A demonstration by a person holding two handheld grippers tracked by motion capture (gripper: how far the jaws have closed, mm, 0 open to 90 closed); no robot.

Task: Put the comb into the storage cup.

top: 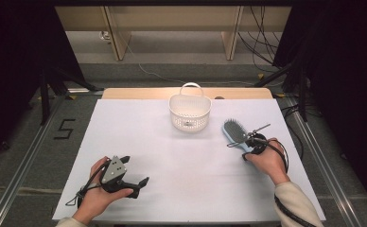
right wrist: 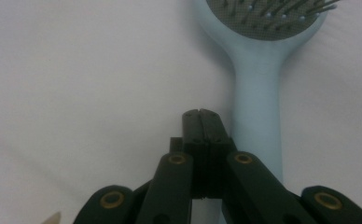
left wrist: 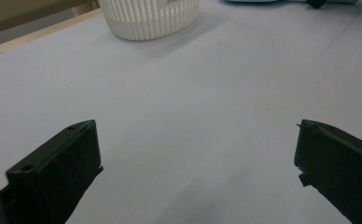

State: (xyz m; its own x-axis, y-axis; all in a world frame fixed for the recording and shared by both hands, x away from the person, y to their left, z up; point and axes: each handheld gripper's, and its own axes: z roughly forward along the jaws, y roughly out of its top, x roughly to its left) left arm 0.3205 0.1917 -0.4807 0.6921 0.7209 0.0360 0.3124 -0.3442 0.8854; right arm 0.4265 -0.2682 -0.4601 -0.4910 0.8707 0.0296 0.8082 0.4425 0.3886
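A light blue hairbrush (top: 235,132) lies bristles up on the white table cover, right of the middle. In the right gripper view its handle (right wrist: 256,112) runs just to the right of my right gripper (right wrist: 201,112), whose jaws are pressed together with nothing between them. In the high view that right gripper (top: 255,140) sits at the handle end of the brush. My left gripper (top: 135,170) rests at the front left, jaws spread wide and empty; the same left gripper (left wrist: 197,126) faces bare table. A white slatted basket (top: 189,112) stands at the back middle.
The basket (left wrist: 149,18) is at the top of the left gripper view, with the brush's blue edge (left wrist: 254,1) beyond it. The white cover (top: 172,161) spans the table; a wooden strip (top: 134,93) shows along its far edge. Tripod legs and cables stand beyond the table.
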